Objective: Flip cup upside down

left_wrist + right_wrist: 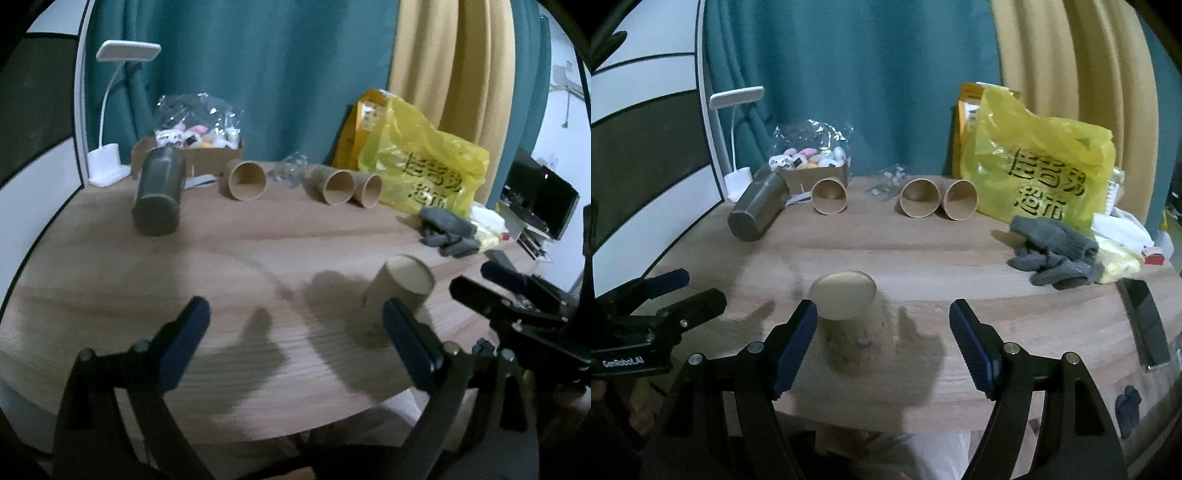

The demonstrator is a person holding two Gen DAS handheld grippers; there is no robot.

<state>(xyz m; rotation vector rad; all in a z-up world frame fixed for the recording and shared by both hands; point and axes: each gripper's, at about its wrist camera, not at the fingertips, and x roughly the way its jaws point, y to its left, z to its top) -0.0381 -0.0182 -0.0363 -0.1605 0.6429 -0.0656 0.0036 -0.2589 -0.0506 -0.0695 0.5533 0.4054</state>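
Both the left tool [295, 339] and right tool [884, 341] gape empty; the cup [842, 295] stands just beside the right tool's left finger.

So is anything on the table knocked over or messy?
Yes. Three paper cups lie on their sides at the back, open mouths facing the cameras, and a dark tumbler is tipped over beside them. The near paper cup is blurred and looks tilted. Grey gloves lie crumpled at the right.
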